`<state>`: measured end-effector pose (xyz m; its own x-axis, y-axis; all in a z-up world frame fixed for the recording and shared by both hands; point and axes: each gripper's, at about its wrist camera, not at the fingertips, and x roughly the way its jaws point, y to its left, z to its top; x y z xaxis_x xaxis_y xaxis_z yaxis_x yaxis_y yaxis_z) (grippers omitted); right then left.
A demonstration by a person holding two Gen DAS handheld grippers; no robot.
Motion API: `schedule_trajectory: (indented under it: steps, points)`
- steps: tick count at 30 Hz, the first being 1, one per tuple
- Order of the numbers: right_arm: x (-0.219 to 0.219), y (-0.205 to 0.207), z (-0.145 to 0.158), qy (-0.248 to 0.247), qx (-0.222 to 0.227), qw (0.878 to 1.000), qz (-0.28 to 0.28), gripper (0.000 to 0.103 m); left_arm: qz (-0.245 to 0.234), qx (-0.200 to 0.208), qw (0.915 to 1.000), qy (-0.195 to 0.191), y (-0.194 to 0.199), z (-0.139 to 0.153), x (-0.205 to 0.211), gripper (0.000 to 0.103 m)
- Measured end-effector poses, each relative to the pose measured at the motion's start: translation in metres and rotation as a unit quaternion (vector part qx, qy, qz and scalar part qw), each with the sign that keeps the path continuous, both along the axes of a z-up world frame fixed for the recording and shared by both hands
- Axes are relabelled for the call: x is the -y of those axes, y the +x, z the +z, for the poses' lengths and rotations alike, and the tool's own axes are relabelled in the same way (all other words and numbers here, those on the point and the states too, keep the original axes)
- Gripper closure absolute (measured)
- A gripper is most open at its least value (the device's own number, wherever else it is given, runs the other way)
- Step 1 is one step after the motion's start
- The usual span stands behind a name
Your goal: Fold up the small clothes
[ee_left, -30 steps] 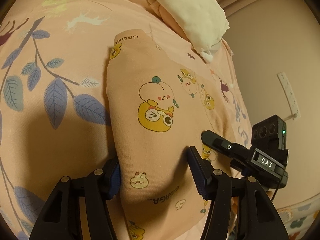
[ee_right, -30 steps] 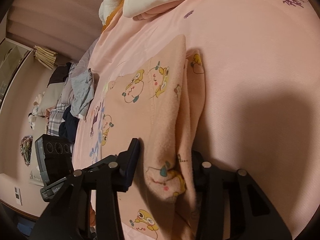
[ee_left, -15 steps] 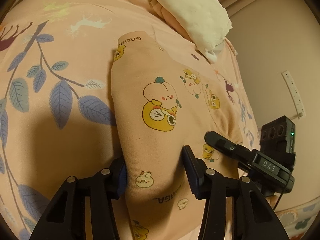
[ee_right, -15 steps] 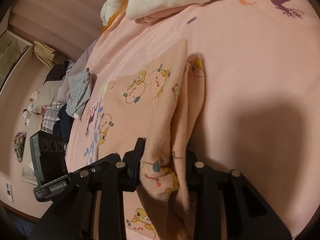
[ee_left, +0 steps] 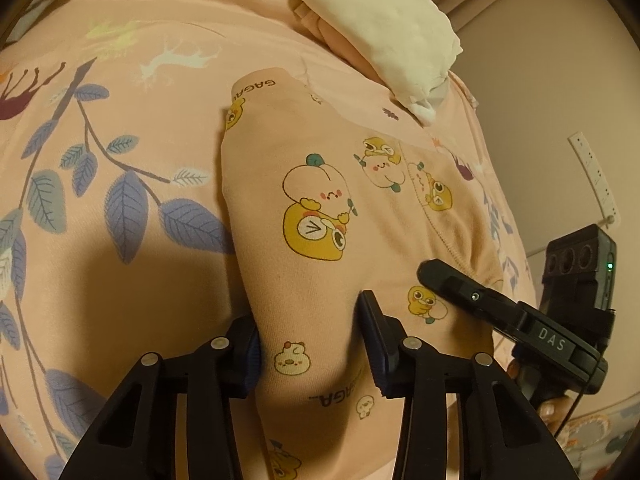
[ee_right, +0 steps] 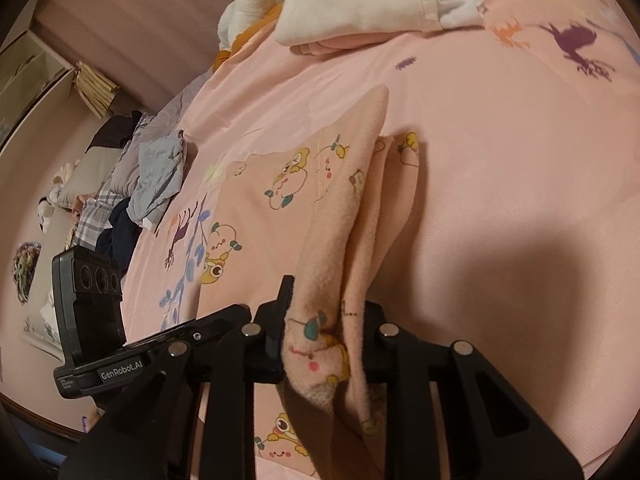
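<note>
A small peach garment with cartoon duck prints (ee_left: 320, 208) lies on the pink bedspread (ee_left: 120, 280). My left gripper (ee_left: 310, 344) is shut on its left folded edge, the cloth bunched between the jaws. My right gripper (ee_right: 324, 344) is shut on the garment's right edge (ee_right: 320, 352), lifting a fleecy fold off the bed; the rest of the garment (ee_right: 264, 200) lies flat to the left. The right gripper's body (ee_left: 520, 320) shows in the left wrist view, and the left gripper's body (ee_right: 92, 312) in the right wrist view.
A stack of folded white and peach clothes (ee_left: 380, 28) sits at the far side of the bed, also in the right wrist view (ee_right: 360, 4). A pile of grey, plaid and dark clothes (ee_right: 132, 188) lies along the bed's left side. A wall (ee_left: 560, 100) borders the bed.
Both grippers have closed tighter on the garment's edges. The right gripper has raised its fold higher, bunching the fleecy cloth between its jaws.
</note>
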<state>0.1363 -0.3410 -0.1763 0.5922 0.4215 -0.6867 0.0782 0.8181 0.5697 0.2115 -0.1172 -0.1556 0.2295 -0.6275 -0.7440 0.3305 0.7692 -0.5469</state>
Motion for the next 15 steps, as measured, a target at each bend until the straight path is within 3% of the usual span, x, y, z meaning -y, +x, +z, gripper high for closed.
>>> schedule_trajectory:
  steps: [5,15]
  points:
    - [-0.008,-0.003,0.012,-0.02,0.024,0.999,0.008,0.081,0.003,0.022,0.9997,0.002,-0.004,0.008,-0.001,0.075]
    - [-0.046,-0.005,0.048,-0.052,0.072,0.995,0.047,0.082,0.027,0.05,0.9983,-0.01,-0.014,0.036,-0.034,0.076]
